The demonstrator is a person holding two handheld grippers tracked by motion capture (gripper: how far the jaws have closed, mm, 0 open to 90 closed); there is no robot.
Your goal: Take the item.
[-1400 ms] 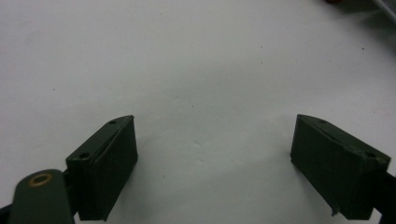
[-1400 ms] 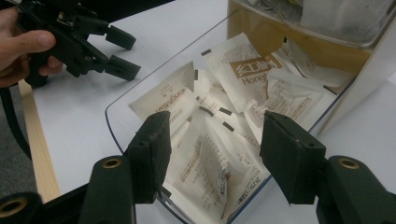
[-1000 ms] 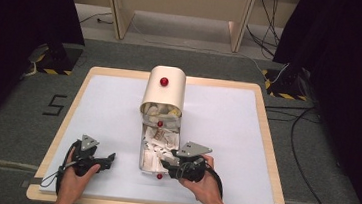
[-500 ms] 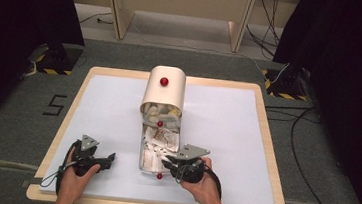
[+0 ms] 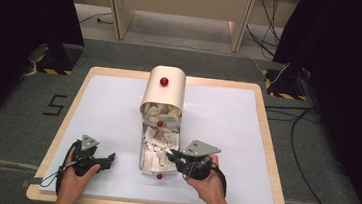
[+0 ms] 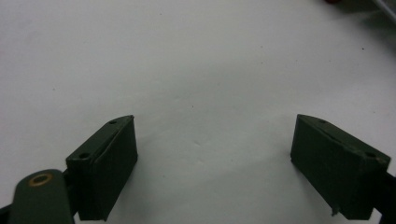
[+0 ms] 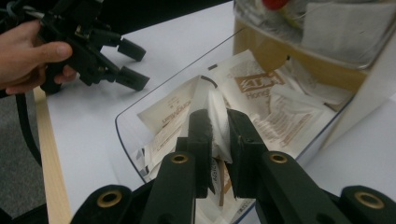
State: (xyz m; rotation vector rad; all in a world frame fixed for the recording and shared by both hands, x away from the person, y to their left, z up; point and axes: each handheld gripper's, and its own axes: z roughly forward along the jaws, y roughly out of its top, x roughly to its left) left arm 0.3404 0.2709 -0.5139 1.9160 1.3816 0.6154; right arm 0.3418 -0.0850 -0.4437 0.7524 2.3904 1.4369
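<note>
A cream box [image 5: 162, 97] with a red knob [image 5: 164, 82] stands mid-table, its clear flap [image 5: 145, 151] folded down toward me and holding several paper sachets. My right gripper [image 5: 170, 153] reaches into the flap from the right. Its jaws have just been closing and are now shut on a white sachet [image 7: 212, 100], pinched upright between the pads of the right gripper [image 7: 218, 119]. My left gripper [image 5: 110, 159] rests on the white tabletop left of the flap, open with nothing between its jaws; the left gripper [image 6: 212, 140] faces bare table.
The flap's front edge carries a second red knob [image 5: 159, 176]. A white mat [image 5: 228, 116] covers the wooden table [image 5: 265, 140]. Cables [image 5: 308, 164] lie on the grey floor to the right. The left gripper [image 7: 128, 63] appears beyond the flap's rim [image 7: 123, 135].
The right gripper has shifted slightly at the flap's right edge. The left hand and the box have not moved.
</note>
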